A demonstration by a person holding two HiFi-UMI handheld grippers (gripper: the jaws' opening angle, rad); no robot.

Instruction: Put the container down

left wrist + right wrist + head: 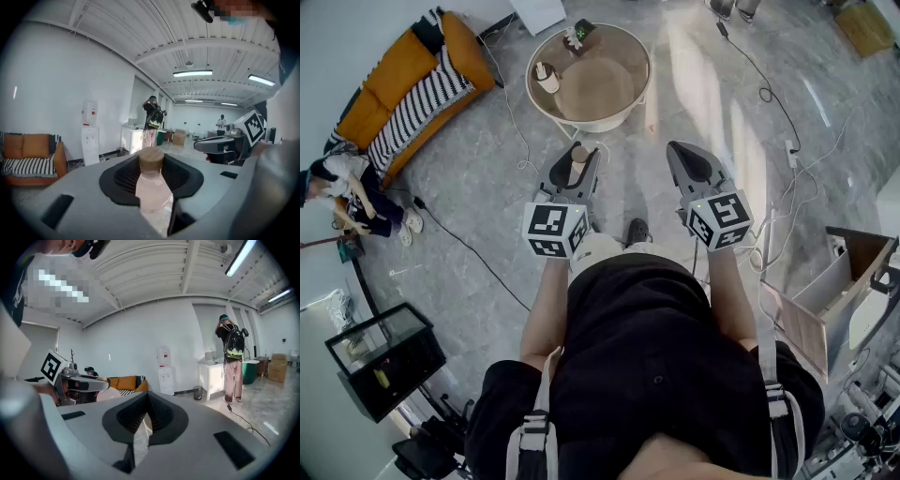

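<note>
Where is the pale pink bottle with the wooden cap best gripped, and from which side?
Grip the pale pink bottle on its body under the round wooden cap, from the side, as the left claw holds it: it stands upright and narrows upward, so higher may slip.

An orange sofa (398, 70) sits at the upper left of the head view, a black-and-white striped throw (422, 103) draped over it. Ahead, a round table (605, 89) carries a white cup (547, 78) and a small dark device (583, 33). Black cables (759, 89) snake across the grey floor (487, 216). A glass-sided tank (382, 356) stands lower left. Across the room, a person with a backpack (153, 119) stands by a white cabinet (133, 139), with a water dispenser (89, 133) against the wall.
</note>
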